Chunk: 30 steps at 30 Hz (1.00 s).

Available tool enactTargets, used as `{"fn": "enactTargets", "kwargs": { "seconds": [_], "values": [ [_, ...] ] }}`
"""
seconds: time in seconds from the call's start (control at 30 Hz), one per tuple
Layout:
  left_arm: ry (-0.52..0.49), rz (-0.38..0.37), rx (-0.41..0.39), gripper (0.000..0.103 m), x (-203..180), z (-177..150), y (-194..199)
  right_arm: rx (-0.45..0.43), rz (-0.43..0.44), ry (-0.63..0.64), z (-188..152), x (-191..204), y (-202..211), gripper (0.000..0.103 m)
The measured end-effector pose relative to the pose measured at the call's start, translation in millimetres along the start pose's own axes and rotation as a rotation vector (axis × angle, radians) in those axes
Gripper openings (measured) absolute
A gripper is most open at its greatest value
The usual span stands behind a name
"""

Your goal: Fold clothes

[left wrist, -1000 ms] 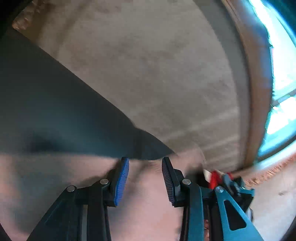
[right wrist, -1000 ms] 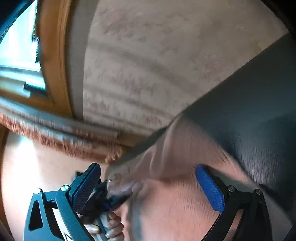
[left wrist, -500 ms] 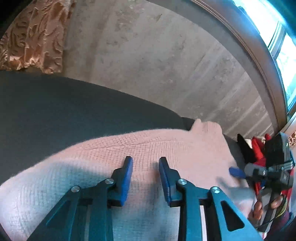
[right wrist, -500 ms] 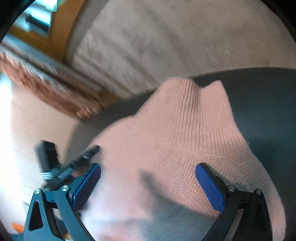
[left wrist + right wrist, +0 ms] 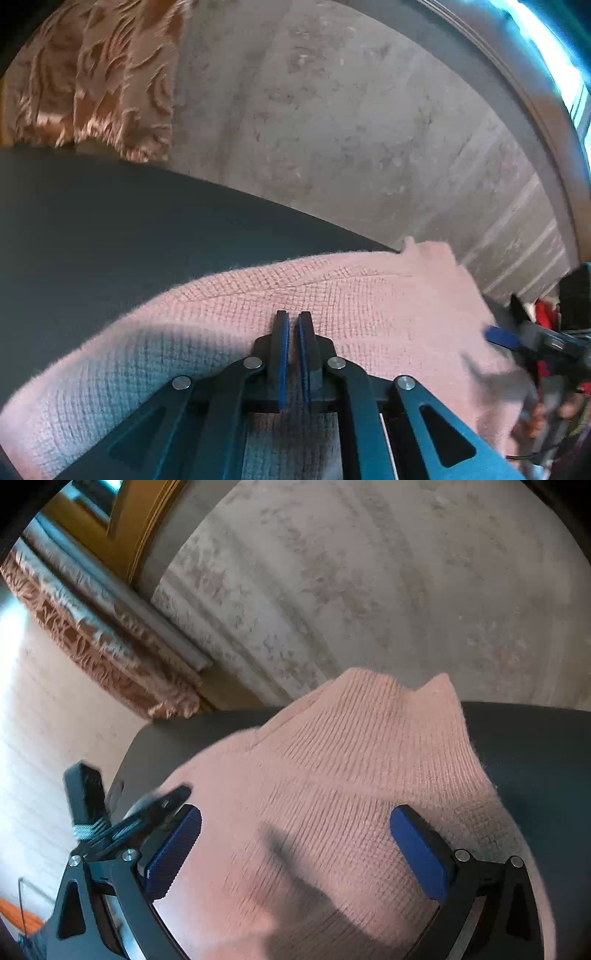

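Note:
A pink knitted sweater (image 5: 351,295) lies on a dark grey table (image 5: 129,229); in the right wrist view the sweater (image 5: 351,768) spreads over the table (image 5: 546,760) with two points at its far edge. My left gripper (image 5: 291,321) is just above the knit with its blue pads nearly together and nothing visibly between them. My right gripper (image 5: 295,834) is wide open over the sweater, blue pads on either side. The right gripper also shows at the right edge of the left wrist view (image 5: 502,338).
A grey plastered wall (image 5: 351,129) rises behind the table. A brown patterned curtain (image 5: 99,74) hangs at the far left. A wooden window frame (image 5: 122,535) and a brown patterned trim (image 5: 92,646) stand to the left in the right wrist view.
My left gripper's jaws have closed from open to nearly together over the sweater. Both views have steadied, and the right gripper stays wide open above the knit.

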State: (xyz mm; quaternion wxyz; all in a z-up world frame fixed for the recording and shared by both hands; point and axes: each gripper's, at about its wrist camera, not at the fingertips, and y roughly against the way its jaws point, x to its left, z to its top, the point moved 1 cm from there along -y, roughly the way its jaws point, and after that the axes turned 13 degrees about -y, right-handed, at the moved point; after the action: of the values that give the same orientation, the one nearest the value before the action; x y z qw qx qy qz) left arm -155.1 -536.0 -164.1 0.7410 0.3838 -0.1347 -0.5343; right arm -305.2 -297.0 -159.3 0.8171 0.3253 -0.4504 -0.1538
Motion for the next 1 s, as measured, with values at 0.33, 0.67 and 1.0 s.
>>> {"fn": "enactTargets", "kwargs": {
  "seconds": [0.33,0.67,1.0],
  "values": [
    [-0.038,0.013,0.02,0.019,-34.0,-24.1,48.2,-0.077,-0.14,-0.152,-184.9,-48.0,207.5,0.103],
    [-0.203,-0.158,0.081,0.02,-140.3,-168.8,142.2,-0.169,-0.505,-0.344,-323.7,-95.9,323.3,0.103],
    [-0.351,-0.154,0.098,0.02,-173.6,-229.7,166.7,-0.156,-0.764,-0.022,-359.5,-68.0,265.7,0.103]
  ]
}}
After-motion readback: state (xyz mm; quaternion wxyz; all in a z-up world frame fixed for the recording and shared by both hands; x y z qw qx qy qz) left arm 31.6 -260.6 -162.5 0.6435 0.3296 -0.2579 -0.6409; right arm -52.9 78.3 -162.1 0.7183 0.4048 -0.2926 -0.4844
